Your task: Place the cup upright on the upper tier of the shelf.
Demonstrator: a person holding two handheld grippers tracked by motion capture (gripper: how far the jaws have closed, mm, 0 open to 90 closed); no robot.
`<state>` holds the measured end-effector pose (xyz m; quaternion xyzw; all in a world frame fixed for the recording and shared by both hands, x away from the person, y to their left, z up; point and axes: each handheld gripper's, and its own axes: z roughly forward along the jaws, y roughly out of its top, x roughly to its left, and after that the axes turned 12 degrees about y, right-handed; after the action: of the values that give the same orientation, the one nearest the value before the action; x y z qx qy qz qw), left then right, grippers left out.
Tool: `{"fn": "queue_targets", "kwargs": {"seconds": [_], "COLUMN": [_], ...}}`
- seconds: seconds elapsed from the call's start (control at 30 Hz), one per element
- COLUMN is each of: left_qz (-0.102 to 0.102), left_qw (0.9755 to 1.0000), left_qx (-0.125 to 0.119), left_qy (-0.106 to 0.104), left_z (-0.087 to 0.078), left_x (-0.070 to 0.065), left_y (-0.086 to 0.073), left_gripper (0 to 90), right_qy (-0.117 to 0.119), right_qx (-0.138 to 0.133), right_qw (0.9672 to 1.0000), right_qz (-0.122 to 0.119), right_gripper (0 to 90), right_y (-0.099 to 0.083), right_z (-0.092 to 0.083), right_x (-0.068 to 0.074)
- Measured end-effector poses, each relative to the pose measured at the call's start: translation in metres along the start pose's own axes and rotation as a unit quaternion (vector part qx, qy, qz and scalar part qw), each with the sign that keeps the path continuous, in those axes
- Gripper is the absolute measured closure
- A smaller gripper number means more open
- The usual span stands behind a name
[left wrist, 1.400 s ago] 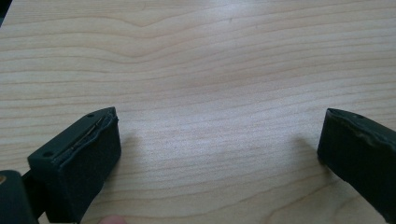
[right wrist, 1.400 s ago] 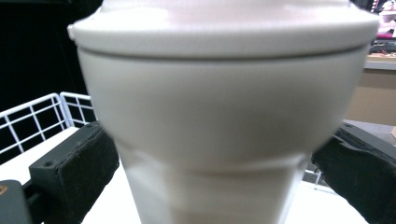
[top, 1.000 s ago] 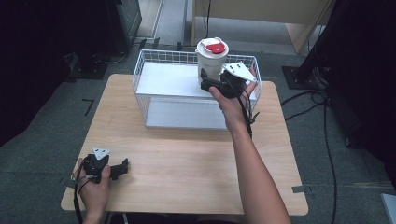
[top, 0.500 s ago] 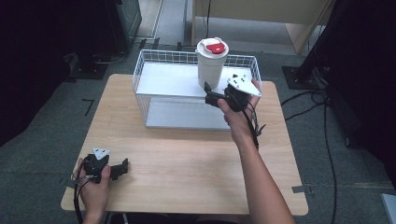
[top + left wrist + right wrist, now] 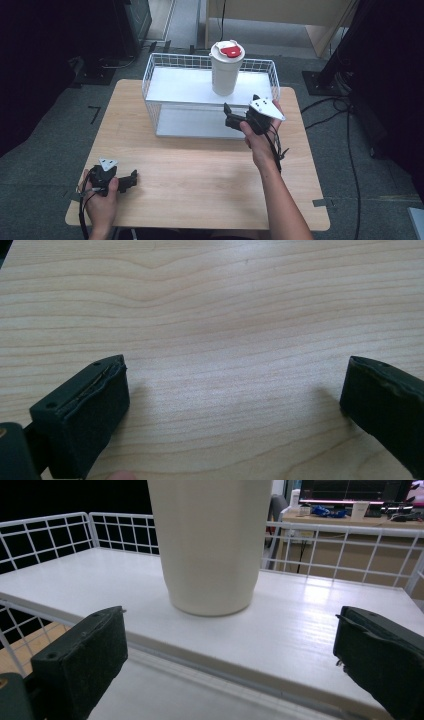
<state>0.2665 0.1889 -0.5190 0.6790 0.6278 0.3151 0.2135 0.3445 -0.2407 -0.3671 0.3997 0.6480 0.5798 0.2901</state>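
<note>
Left gripper: nearest the viewer, at about 7 o'clock on the table in the high view; held in the person's left hand; it sits low over the wood, though contact with the surface cannot be told. Its 2 black jaws stand wide apart in the left gripper view, with bare wood grain between them and nothing held.

Table: light wooden top with rounded corners, on a grey floor.

Right gripper: at about 2 o'clock from the table's centre, held in the person's right hand, a grey 3-cornered plate on top and cables trailing down past the wrist. It points toward 10 o'clock, at the shelf's front edge. In the right gripper view its 2 jaws are spread wide and grasp nothing; the cup's base shows between them, farther off and untouched.

Wire shelf: white 2-level rack at 12 o'clock on the table, with a wire rail around its flat upper board.

Cup: tall cream tumbler, upright on the upper board right of centre, apart from the right gripper.

Lid: white with a red patch, seated on the cup.
</note>
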Motion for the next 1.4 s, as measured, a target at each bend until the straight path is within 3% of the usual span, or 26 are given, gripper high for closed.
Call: {"fn": "queue_targets", "kwargs": {"seconds": [0.17, 0.73, 1.4], "left_qz": [0.002, 0.002, 0.003], "left_qw": [1.0, 1.0, 1.0], "left_qx": [0.001, 0.001, 0.002], "left_qy": [-0.001, -0.001, -0.001], "left_z": [0.0, 0.0, 0.0], "left_x": [0.0, 0.0, 0.0], "left_y": [0.0, 0.0, 0.0], "left_gripper": [0.0, 0.0, 0.0], "right_qy": [0.006, -0.009, -0.044], "right_qx": [0.004, 0.019, 0.049], "right_qw": [1.0, 0.9996, 0.9967], "right_qz": [0.004, 0.019, 0.046], "right_gripper": [0.9, 1.0, 1.1], "right_y": [-0.013, -0.053, -0.1], "right_z": [-0.011, -0.051, -0.095], "right_x": [-0.002, -0.015, -0.035]}}
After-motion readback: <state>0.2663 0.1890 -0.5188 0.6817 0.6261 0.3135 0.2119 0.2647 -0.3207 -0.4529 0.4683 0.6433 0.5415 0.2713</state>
